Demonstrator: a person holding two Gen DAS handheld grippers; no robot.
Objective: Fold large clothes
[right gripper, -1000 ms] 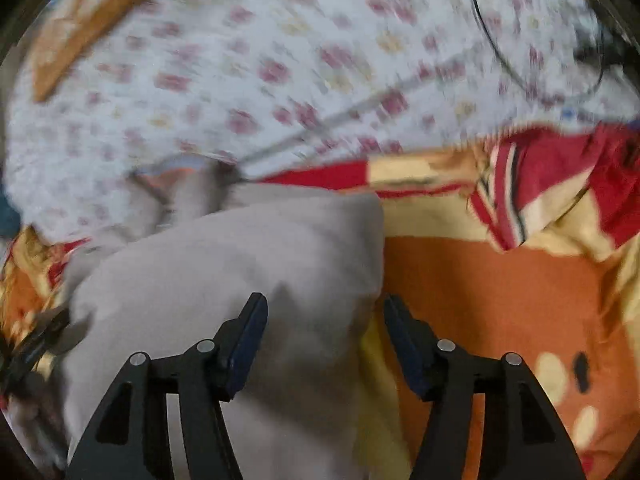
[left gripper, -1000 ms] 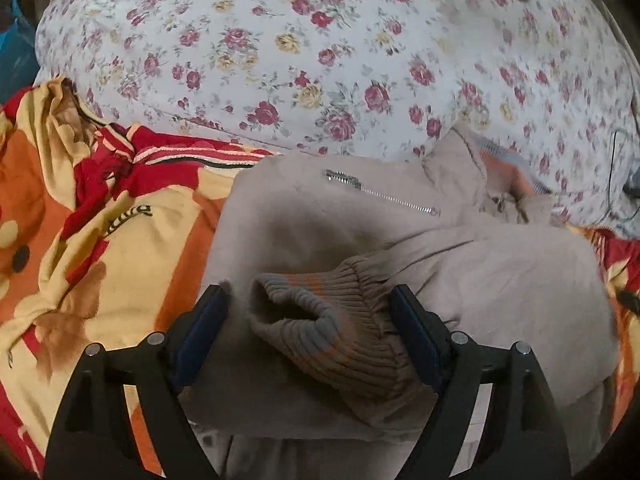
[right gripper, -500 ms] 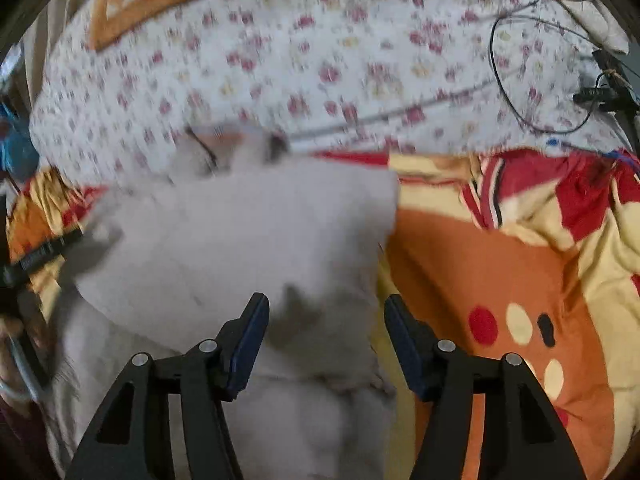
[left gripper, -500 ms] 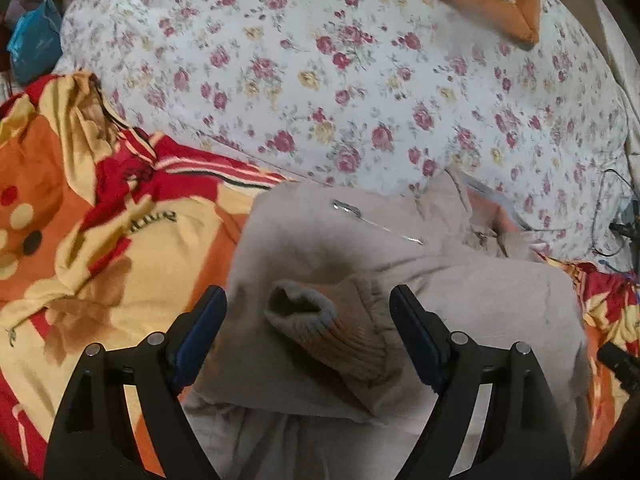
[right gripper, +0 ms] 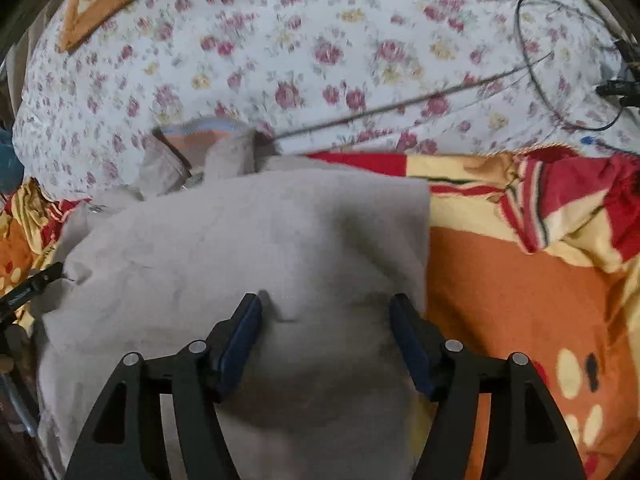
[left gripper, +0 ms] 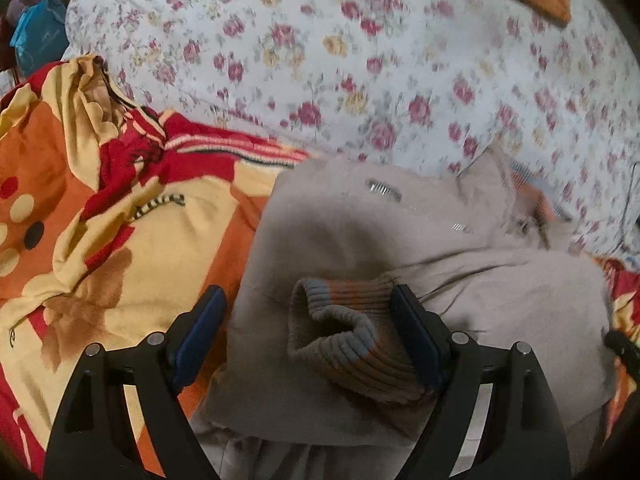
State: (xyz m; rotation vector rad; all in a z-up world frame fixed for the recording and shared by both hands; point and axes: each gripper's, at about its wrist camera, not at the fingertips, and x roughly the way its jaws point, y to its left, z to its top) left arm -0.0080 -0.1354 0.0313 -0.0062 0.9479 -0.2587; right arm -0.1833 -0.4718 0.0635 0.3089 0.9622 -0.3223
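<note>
The ribbed cuff now sits hard against the left gripper's right finger, where a second ago it lay midway between them. The beige jacket lies folded on the orange blanket, collar toward the floral quilt. Both the left gripper and the right gripper are spread wide, holding nothing, over the cloth.

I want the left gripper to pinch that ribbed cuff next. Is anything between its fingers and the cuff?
Nothing visible. The striped ribbed knit cuff lies between the open left gripper fingers, atop the folded beige jacket.
</note>
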